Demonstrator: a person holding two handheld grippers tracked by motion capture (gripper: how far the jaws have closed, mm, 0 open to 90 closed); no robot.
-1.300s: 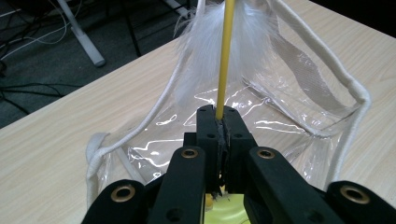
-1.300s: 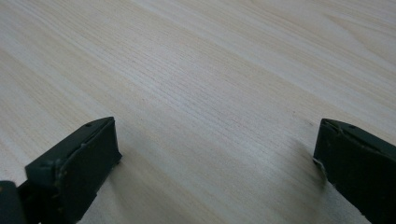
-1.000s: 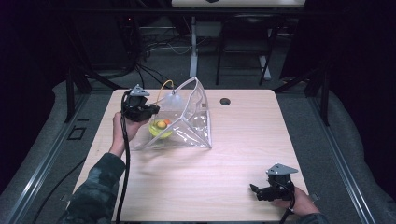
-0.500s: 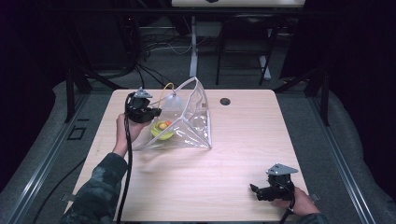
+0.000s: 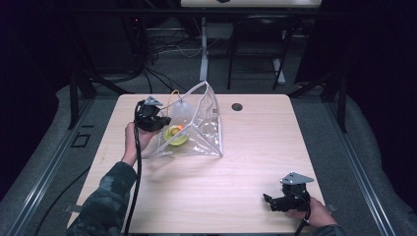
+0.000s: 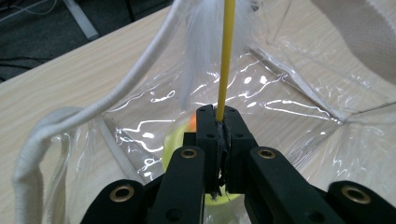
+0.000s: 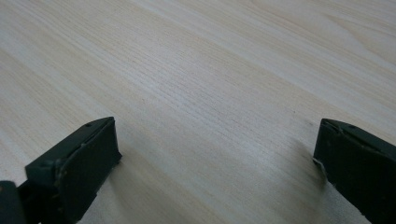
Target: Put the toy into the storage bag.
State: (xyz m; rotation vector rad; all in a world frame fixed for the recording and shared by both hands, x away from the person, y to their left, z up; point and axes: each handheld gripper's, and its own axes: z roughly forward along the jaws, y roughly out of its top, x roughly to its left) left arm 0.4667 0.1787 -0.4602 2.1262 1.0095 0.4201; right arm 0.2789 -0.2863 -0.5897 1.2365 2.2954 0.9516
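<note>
A clear plastic bag (image 5: 201, 130) with white rope handles (image 6: 116, 93) lies open on the wooden table (image 5: 255, 147), left of centre. Inside it sit a yellow-green round thing (image 5: 175, 136) and a small orange piece (image 6: 191, 123). My left gripper (image 5: 160, 120) is at the bag's left side, shut on a thin yellow rod (image 6: 225, 56). The rod runs up past a white feathery tuft (image 6: 196, 51). In the left gripper view the jaws (image 6: 218, 116) meet around the rod's lower end. My right gripper (image 5: 269, 200) rests near the front right edge, open, with bare wood between its fingers (image 7: 217, 154).
A small dark round hole cover (image 5: 237, 106) sits near the table's far edge. Cables and desk legs (image 5: 203, 54) stand on the floor beyond the table. A dark frame rail (image 5: 74, 98) runs along the left side.
My left gripper has sunk a little toward the bag's opening, the yellow rod still in it. The right gripper has stayed where it was.
</note>
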